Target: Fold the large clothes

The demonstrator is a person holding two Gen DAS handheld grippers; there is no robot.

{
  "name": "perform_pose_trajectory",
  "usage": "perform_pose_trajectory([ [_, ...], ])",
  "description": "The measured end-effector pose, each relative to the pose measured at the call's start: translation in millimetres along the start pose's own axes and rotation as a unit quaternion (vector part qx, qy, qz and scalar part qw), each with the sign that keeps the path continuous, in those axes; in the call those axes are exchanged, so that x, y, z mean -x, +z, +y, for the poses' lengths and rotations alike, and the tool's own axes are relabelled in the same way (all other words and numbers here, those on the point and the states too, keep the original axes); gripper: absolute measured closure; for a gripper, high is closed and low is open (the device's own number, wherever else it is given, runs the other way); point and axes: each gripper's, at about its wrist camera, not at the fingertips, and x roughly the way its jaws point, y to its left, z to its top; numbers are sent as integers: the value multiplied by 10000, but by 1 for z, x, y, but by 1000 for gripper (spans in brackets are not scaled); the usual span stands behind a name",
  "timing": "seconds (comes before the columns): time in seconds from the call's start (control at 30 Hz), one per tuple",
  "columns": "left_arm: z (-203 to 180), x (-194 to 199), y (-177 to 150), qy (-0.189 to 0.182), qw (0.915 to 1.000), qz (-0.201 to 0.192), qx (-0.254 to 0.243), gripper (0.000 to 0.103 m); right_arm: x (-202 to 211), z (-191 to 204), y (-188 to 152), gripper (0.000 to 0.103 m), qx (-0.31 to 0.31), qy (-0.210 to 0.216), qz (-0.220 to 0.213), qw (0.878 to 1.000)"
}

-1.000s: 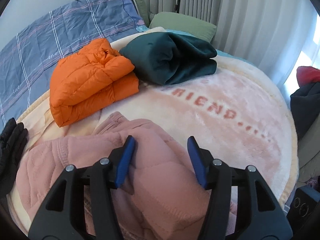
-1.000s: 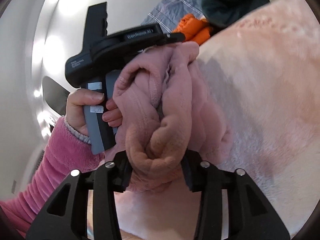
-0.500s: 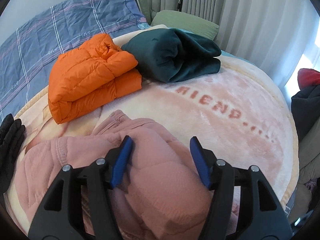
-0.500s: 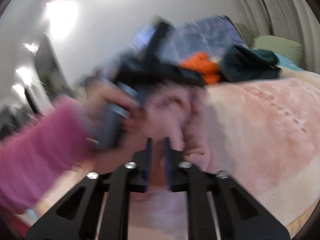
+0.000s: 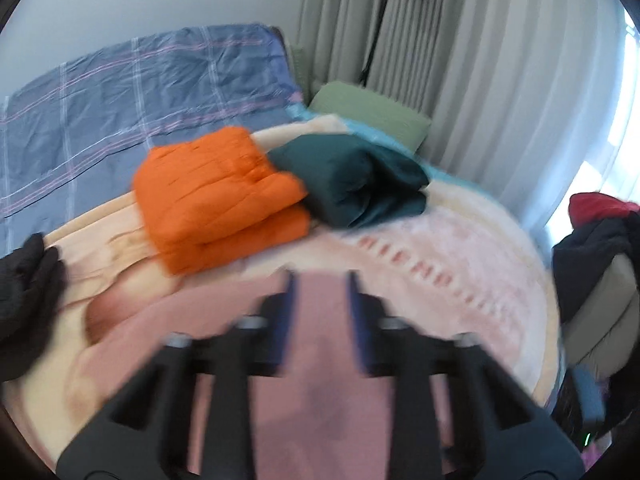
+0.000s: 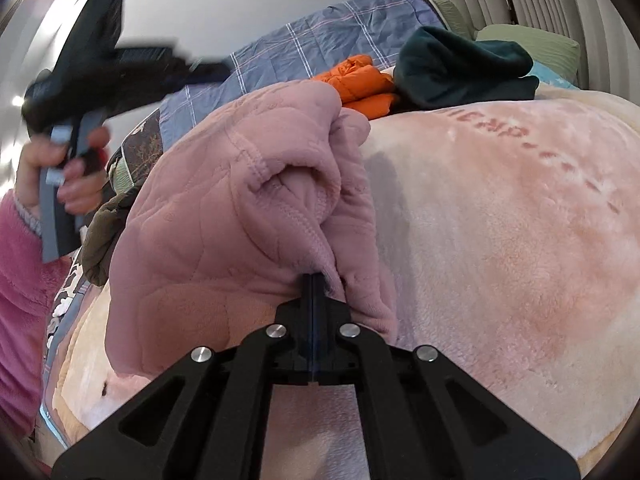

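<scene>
A pink quilted fleece garment (image 6: 224,208) lies bunched on the pale pink blanket (image 6: 500,220). My right gripper (image 6: 313,280) is shut, its tips buried in a fold at the garment's near edge. My left gripper (image 6: 212,74), held by a hand (image 6: 76,184) in a pink sleeve, hangs in the air above and left of the garment with no cloth on it. In the blurred left wrist view, the left gripper (image 5: 320,280) shows a narrow gap and its jaws are closing, with the pink garment (image 5: 320,380) below and behind them.
A folded orange puffer jacket (image 5: 216,200) and a folded dark green garment (image 5: 352,184) sit at the far side of the blanket. Behind them are a blue checked quilt (image 5: 120,112) and a green pillow (image 5: 368,116). Black clothing (image 5: 24,292) lies left; a clothes pile (image 5: 592,248) stands right.
My right gripper let go of the thick bundle and shut on a fold at the garment's edge. My left gripper rose off the garment and its jaws narrowed.
</scene>
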Motion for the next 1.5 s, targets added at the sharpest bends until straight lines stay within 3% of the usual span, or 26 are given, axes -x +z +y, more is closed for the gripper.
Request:
perform_pose_trajectory([
  [0.2, 50, -8, -49, 736, 9954, 618, -18, 89, -9, -3, 8, 103, 43, 107, 36, 9999],
  [0.33, 68, -37, -82, 865, 9945, 584, 44, 89, -14, 5, 9, 103, 223, -132, 57, 9996],
  [0.5, 79, -54, -81, 836, 9940, 558, 425, 89, -15, 7, 9, 103, 264, -165, 69, 9995],
  [0.73, 59, -31, -70, 1092, 9935, 322, 53, 90, -12, 3, 6, 103, 184, -119, 126, 9997],
  [0.83, 54, -21, -58, 1161, 9925, 391, 39, 88, -13, 5, 6, 103, 228, -170, 130, 9995],
  [0.9, 46, -10, -48, 1037, 9939, 347, 169, 88, -13, 6, 6, 103, 249, -206, 108, 9994],
  [0.93, 35, 1, -39, 858, 9961, 145, 158, 88, -13, 7, 5, 103, 264, -232, 97, 9993],
  [1.03, -1, 10, -23, 498, 9985, -14, -249, 83, -13, 8, 5, 103, 251, -248, 90, 9993],
  [1.07, -17, 3, -19, 347, 9982, 88, -486, 80, -13, 7, 5, 103, 232, -236, 84, 9994],
  [1.1, -25, -4, -19, 325, 9973, 179, -640, 71, -13, 7, 5, 103, 229, -225, 76, 9995],
  [1.13, -38, -22, -21, 411, 9939, 376, -949, 60, -13, 7, 4, 103, 245, -228, 67, 9994],
  [1.17, -46, -45, -28, 595, 9892, 585, -1204, 58, -13, 6, 3, 103, 254, -244, 61, 9994],
  [1.27, -46, -88, -41, 913, 9833, 929, -1270, 58, -14, 0, 2, 103, 175, -254, 34, 9995],
  [1.5, -43, -90, -42, 821, 9855, 1020, -1079, 57, 6, -2, 16, 103, 18, 75, -10, 10000],
])
